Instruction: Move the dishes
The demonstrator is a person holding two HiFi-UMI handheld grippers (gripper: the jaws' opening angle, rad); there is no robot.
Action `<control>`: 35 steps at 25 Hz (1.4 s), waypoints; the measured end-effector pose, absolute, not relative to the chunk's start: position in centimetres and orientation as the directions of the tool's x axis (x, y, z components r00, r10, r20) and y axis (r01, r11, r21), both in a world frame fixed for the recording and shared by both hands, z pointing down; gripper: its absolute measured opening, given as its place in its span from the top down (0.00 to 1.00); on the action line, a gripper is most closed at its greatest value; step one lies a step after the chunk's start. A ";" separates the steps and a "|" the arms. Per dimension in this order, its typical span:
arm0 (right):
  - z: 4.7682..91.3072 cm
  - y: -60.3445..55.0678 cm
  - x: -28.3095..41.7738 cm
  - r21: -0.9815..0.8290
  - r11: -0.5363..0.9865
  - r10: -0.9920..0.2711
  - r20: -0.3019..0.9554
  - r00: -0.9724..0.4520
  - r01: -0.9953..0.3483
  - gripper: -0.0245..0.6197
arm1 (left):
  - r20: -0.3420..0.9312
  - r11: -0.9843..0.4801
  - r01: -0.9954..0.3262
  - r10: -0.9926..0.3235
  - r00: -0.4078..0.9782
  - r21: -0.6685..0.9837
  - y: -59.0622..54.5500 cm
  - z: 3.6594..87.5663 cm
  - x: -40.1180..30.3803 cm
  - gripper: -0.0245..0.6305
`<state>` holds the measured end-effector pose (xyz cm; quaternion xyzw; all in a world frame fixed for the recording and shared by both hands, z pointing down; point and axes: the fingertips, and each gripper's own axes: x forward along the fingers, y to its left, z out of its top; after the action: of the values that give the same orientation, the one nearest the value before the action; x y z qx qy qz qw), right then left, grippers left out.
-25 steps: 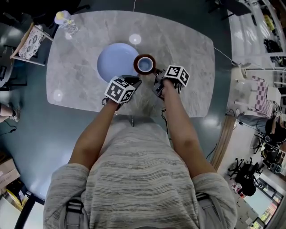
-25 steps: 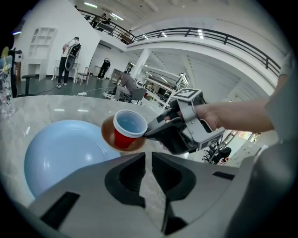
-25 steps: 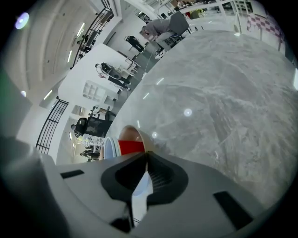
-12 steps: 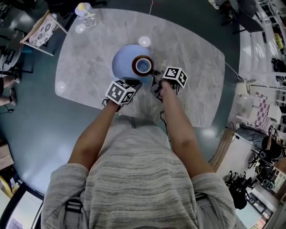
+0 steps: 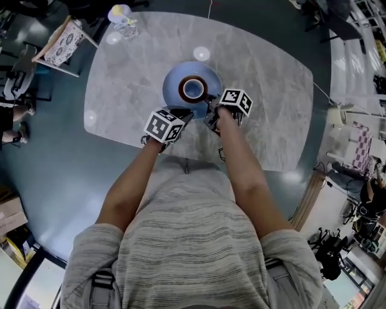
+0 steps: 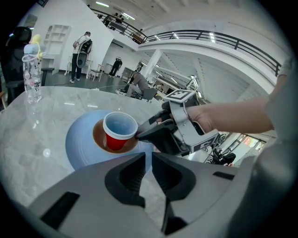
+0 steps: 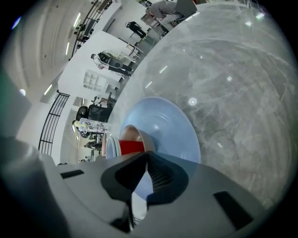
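Observation:
A brown dish with a red paper cup standing in it is over the middle of a pale blue plate on the marble table. My right gripper is shut on the near right rim of the brown dish; its tips meet there. Whether the dish rests on the plate I cannot tell. In the right gripper view the dish and cup sit just past the closed jaws. My left gripper hangs by the plate's near rim, its jaws a narrow gap apart with nothing between.
A clear baby bottle stands at the table's far left corner. A chair with a patterned cushion is beside that corner. The table's near edge runs just in front of my body. People stand far off in the hall.
Both grippers moved left together. The brown dish with the cup went from the blue plate's right edge to over its middle. Neither gripper's jaws changed.

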<state>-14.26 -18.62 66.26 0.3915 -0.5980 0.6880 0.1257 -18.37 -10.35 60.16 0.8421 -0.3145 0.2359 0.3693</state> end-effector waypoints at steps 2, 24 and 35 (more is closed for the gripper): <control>66.3 -18.6 -14.4 -0.719 -0.248 -0.295 0.694 -0.657 -0.649 0.92 | 0.631 -0.530 -0.703 -0.352 0.691 0.475 -10.3 60.2 -18.6 0.88; 65.3 -19.5 -13.8 -0.731 -0.196 -0.349 0.675 -0.650 -0.653 0.86 | 0.632 -0.530 -0.703 -0.352 0.691 0.474 -10.8 60.1 -18.8 0.87; 61.3 -17.9 -12.1 -0.729 -0.003 -0.356 0.640 -0.680 -0.685 0.86 | 0.600 -0.522 -0.704 -0.390 0.699 0.481 -10.0 58.1 -17.6 0.87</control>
<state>-12.08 -17.87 61.29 0.3757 -0.6926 0.6003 0.1367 -17.56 -9.96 58.14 0.8454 -0.3236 0.2145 0.3668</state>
